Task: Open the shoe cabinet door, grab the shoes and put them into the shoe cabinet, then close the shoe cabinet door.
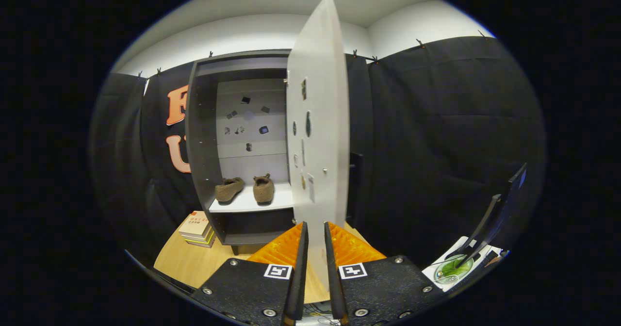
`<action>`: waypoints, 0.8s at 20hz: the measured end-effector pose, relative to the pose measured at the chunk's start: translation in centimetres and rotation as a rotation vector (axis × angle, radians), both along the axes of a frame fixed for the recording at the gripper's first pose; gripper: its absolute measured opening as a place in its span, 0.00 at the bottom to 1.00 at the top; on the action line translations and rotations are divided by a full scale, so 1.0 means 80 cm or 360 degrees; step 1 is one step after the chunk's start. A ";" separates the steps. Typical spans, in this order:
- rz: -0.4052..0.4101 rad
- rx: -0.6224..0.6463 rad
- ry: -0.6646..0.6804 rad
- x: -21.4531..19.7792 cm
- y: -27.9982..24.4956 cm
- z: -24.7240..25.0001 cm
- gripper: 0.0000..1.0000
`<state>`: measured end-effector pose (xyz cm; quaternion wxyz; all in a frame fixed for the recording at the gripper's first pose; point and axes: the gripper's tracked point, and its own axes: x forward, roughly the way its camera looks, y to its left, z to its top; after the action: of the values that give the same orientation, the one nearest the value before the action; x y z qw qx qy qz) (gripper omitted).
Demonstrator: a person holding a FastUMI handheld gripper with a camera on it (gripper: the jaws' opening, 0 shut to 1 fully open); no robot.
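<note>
On cabinet shelf [252, 202]: two shoes [246, 188]; gripper [315, 241] clamps door [318, 122].

The open door [318, 122] hid the cabinet's [204, 137] right side; small dark marks on its back panel [250, 122] were unreadable.

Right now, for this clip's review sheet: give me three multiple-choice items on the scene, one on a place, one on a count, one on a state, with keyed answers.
1. Where are the shoes?
A. on the wooden table
B. on the shelf inside the cabinet
C. on the stack of books

2. How many shoes are there?
A. one
B. two
C. four

3. What is the gripper doing with the cabinet door?
A. its fingers close on the door's lower edge
B. it hangs open, far from the door
C. it holds a shoe

Key: 1 B, both rest on the pale shelf. 2 B, a brown pair sits side by side. 3 A, the door edge runs between both fingers.
</note>
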<state>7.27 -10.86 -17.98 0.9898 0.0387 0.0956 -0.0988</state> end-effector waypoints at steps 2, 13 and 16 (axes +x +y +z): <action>-0.0029 0.0030 -0.0001 0.007 -0.033 -0.013 0.25; 0.0313 0.0193 -0.0015 0.082 -0.053 -0.053 0.39; 0.0364 0.0128 -0.0004 0.084 -0.054 -0.055 0.41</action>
<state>13.98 -15.21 -22.38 0.9923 0.0672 0.1020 0.0188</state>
